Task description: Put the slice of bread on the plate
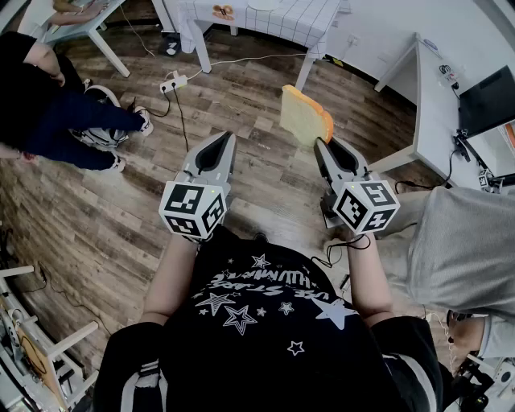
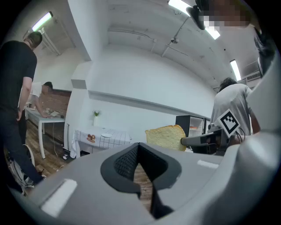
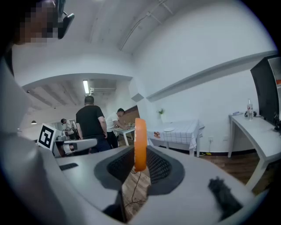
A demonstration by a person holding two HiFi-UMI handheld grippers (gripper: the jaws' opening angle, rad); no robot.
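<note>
— What lies under the claws?
— Wooden floor [image 1: 121, 209], below both of them. Well ahead of their tips stands a table [image 1: 282, 20] with a checked cloth.
— And the claws themselves?
— The left claw [image 1: 226, 137] points forward with its jaws drawn together and nothing between them. The right claw [image 1: 323, 143], just beside it, has its jaws narrowed onto the slice of bread [image 1: 304, 115], with the pads pressing on both faces.
— How does the slice sit?
— Upright on edge, gripped by its near edge. Most of it sticks out ahead of and above the tips, and the right gripper view shows the orange crust edge-on.
— The plate [image 3: 169, 129]?
— Far ahead of the right claw, on that checked table, well apart from the bread
</note>
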